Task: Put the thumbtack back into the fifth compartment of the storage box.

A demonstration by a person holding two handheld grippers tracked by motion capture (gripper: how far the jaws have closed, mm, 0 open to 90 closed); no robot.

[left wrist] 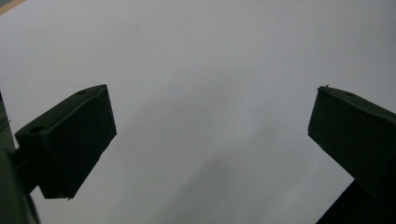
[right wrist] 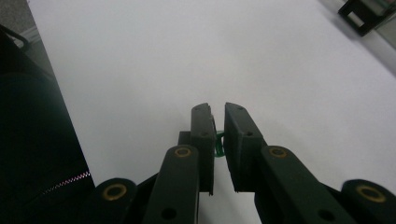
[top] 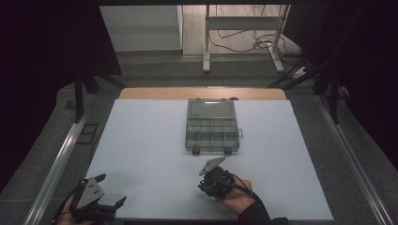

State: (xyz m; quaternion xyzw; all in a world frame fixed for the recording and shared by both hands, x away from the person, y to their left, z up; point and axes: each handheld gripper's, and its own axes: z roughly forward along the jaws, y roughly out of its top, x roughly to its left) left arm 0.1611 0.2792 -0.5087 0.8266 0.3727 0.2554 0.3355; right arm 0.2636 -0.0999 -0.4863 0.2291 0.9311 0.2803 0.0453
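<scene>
A white worktop [top: 155, 154] is seen under dim light, laid over a wooden board whose far edge shows as a tan strip. Grey carpeted floor [top: 42, 154] lies around it, with metal rails [top: 61, 157] along both sides. Beyond the far edge, a white frame on legs [top: 244, 37] and loose cables [top: 248, 44] are noted on a paler floor; the side areas of the room are lost in darkness.

A clear plastic compartment box [top: 212, 125] rests at the centre-far part of the worktop, lid shut, with two dark latches on its near edge. A large section at the back and smaller cells in front are made out; contents cannot be told through the lid.

The left hand-held gripper [top: 109, 192] is held at the near-left corner of the worktop, jaws spread wide with nothing between them; in the left gripper view only bare white surface is seen between them.

The right hand-held gripper [right wrist: 218, 122] is held just in front of the box, apart from it. Its jaws are nearly closed, pinching a small green item [right wrist: 218, 142]; its shape is too hidden by the jaws to be identified. A box latch is cut off at the top-right corner of the right gripper view.
</scene>
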